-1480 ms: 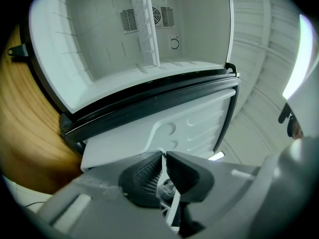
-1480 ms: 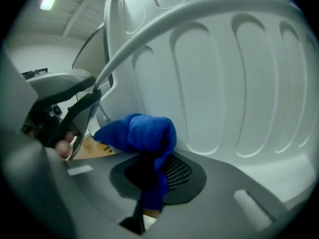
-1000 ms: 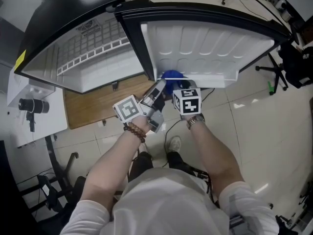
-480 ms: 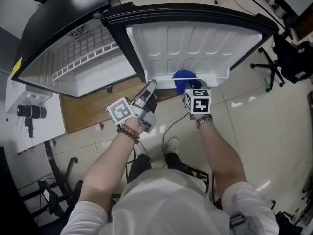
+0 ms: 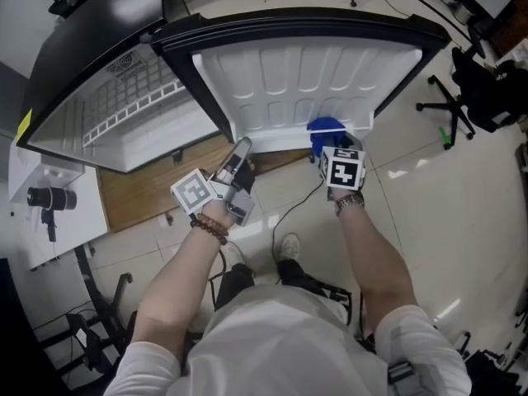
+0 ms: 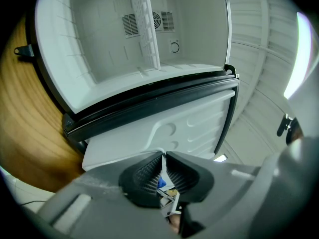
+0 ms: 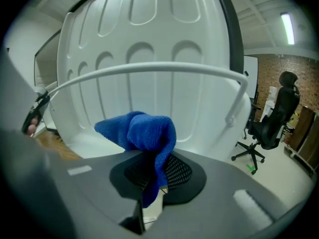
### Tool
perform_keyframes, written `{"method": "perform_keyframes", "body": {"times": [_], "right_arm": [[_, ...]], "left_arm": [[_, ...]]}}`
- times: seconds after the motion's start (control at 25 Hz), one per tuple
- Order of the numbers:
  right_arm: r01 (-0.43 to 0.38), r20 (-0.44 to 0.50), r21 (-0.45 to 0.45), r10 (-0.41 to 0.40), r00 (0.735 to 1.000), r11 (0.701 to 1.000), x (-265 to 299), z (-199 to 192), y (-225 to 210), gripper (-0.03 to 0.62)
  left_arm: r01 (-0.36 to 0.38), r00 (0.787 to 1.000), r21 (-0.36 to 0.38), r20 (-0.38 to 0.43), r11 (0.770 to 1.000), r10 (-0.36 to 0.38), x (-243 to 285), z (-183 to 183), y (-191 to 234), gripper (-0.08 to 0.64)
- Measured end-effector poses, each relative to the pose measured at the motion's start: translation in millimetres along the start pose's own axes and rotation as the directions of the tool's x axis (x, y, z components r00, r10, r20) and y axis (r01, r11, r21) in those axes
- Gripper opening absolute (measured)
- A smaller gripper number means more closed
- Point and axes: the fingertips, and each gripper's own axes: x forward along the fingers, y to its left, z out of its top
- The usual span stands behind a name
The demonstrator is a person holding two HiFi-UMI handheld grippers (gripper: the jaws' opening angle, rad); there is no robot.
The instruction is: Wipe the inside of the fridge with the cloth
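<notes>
Pads (image 7: 177,173) of the right gripper (image 7: 155,176) were clamped on a blue cloth (image 7: 142,131), pinching it near one end so that the larger bunch stood clear ahead of the jaws as a wiping face, with a short tail hanging below them. Its long axis ran from the jaws forward and slightly left, pointing at the white inner liner (image 7: 149,29) of the open fridge door (image 5: 289,73). It sat low, under the door shelf's rail (image 7: 149,69) and near the far end from the hinge; whether it touched the plastic could not be told. Fingers (image 6: 187,176) of the left gripper (image 6: 163,169) were pressed together on nothing, held near the door's hinge side, apparently just waiting out of the way. Beyond it lay the empty fridge compartment (image 6: 99,68) with its wire shelf (image 6: 144,29).
</notes>
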Motion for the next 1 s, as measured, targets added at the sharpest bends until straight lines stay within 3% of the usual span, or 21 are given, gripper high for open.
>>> {"method": "perform_keyframes", "body": {"times": [0.32, 0.56, 1.0], "right_arm": [[0.134, 0.003, 0.082, -0.134, 0.991, 0.988, -9.3, -0.2, -26.5, 0.038], [0.233, -0.044, 0.174, -0.228, 0.973, 0.957, -17.8, -15.0, -45.4, 0.038], [0.317, -0.09, 0.27, -0.304, 0.948, 0.909, -36.6, -28.7, -61.4, 0.038]], "left_arm": [[0.004, 1.0, 0.002, 0.001, 1.0, -0.004, 1.1, 0.6, -0.9, 0.028], [0.005, 1.0, 0.002, -0.004, 1.0, -0.005, 1.8, 0.8, -0.3, 0.028], [0.016, 0.999, 0.007, -0.036, 1.0, -0.015, 1.8, 1.5, 0.0, 0.028]]}}
